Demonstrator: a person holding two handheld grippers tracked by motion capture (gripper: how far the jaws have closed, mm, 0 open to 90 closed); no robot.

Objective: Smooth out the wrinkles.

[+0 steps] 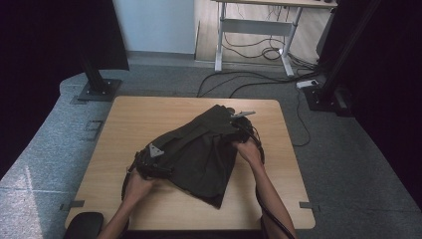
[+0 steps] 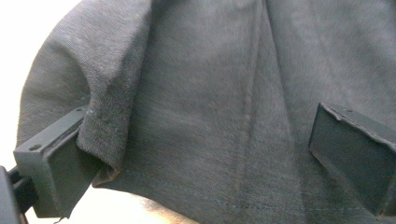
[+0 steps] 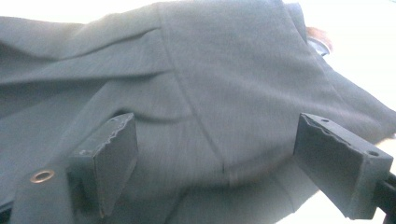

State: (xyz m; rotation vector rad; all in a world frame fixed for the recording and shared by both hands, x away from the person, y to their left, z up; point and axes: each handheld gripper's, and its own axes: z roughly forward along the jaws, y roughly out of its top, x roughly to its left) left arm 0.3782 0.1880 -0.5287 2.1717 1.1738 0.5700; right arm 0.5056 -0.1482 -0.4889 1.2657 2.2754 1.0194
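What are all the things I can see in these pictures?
Cloth: one, dark grey, bunched up mid-table.
Table: one, light wood, in the middle.
Desk: one, white legs, at the back.
Cables: several, black, on the grey floor behind the table.
Black stands: two, at the far corners.
Left tongs: one, black, jaws open against the cloth.
Right tongs: one, black, jaws open against the cloth.
Hands: two, from the near edge.

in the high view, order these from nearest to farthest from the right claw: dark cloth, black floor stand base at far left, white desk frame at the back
1. dark cloth: right at the right claw, mid table.
2. white desk frame: beyond the table, at the back.
3. black floor stand base: off the table's far left corner, across the table.
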